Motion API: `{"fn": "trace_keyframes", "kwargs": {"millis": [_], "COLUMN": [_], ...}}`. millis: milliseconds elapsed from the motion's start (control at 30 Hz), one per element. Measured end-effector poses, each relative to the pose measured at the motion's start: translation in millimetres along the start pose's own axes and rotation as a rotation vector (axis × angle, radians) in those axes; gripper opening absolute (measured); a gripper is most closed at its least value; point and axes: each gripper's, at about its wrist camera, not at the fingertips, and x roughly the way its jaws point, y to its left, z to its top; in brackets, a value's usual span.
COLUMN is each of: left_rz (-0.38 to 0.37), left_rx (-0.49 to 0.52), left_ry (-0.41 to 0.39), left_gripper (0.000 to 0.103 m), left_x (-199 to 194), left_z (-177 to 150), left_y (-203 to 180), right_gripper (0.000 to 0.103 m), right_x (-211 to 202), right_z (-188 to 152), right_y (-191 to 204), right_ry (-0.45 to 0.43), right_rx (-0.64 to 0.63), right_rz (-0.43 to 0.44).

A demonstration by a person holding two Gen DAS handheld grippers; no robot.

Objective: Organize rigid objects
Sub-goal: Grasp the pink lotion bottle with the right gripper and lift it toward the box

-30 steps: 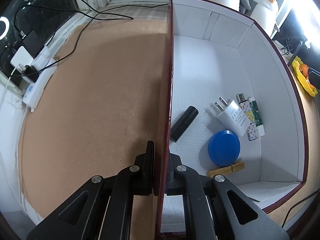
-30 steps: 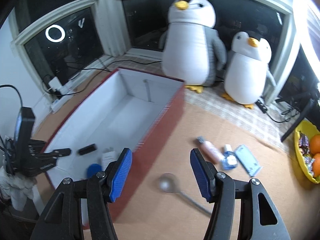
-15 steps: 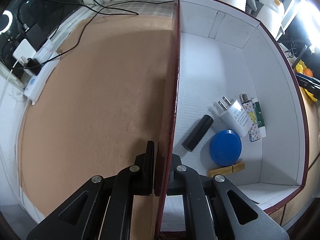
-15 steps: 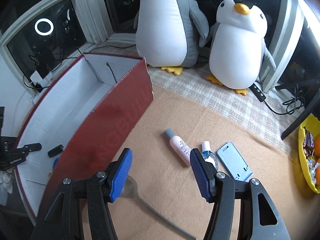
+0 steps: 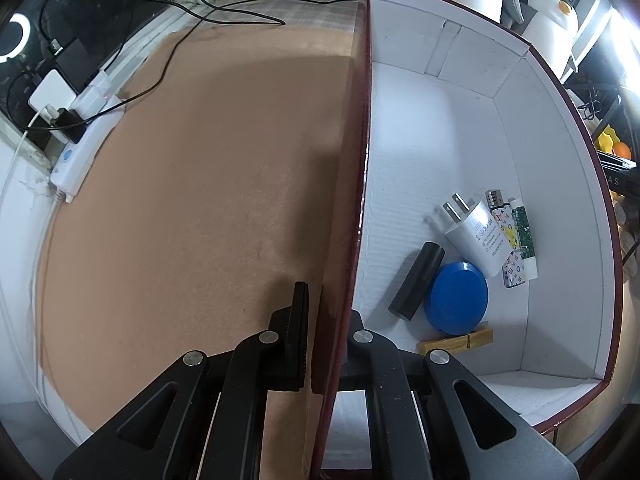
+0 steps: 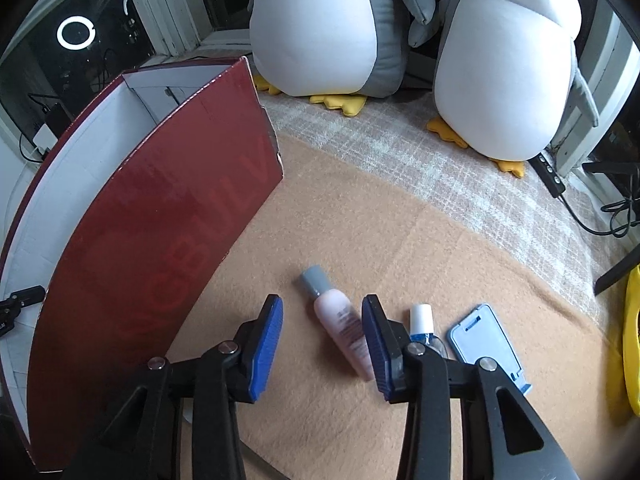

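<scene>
Backdrop, left wrist view: tan blanket (image 5: pixel 192 184) spreads beside the red box (image 5: pixel 362 128); a power strip (image 5: pixel 86 142) with cables lies at its far edge.
Left claw: my left claw (image 5: pixel 324 334) straddles the box's near wall, one finger outside and one inside, with a slim gap on the outer side, so I cannot tell if it truly pinches.
Box contents: black tube (image 5: pixel 417 280), blue disc (image 5: pixel 457 298), white charger (image 5: pixel 476 240), lighter and small sticks, bunched at the near right end.
Risk there: if I drag the wall, the box may tip or skid and its contents may slide.
Backdrop, right wrist view: two plush penguins (image 6: pixel 332 28) sit behind the blanket.
Right claw: my right claw (image 6: pixel 322 346) is spread wide, bracketing the pink bottle (image 6: pixel 340 326) without gripping it.
Bottle axis: it lies flat, long axis running toward me, grey cap pointing away and slightly left.
Neighbours: a blue-liquid bottle (image 6: pixel 422 326) and a blue phone stand (image 6: pixel 486 346) lie just right.
Risk here: my right finger overlaps the bottle's lower body, so closing unevenly might roll it or nudge the small bottle.
</scene>
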Motion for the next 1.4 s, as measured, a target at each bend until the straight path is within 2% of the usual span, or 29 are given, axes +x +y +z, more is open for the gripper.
{"fn": "trace_keyframes", "kwargs": {"millis": [133,267,633,933,1200,1400], "left_rz": [0.000,-0.002,-0.008,-0.028,-0.039,-0.049], "left_rx": [0.001,0.000,0.007,0.019,0.035,0.043], "left_ry": [0.000,-0.001,-0.017,-0.036,-0.051,-0.061], "left_gripper": [0.006,0.006,0.006,0.006,0.006,0.006], "left_x": [1,0,0,-5,-8,-9], "left_z": [1,1,-2,-7,-8,-9], "left_y": [-1,-2,-4,-6,-6,-6], "right_gripper": [0.032,0.020,0.018,0.018,0.018,0.018], "right_x": [7,14,6,-46,-96,-118], "right_z": [0,-5,-20,-29,-33,-33], "right_y": [3,8,18,32,70,106], "right_ry": [0.025,0.055,0.048,-0.034,-0.111,-0.146], "right_rx": [-0.021,-0.039,-0.004,0.034,0.011,-0.023], "right_rz": [-0.011,-0.016,-0.065,-0.053,-0.017,0.008]}}
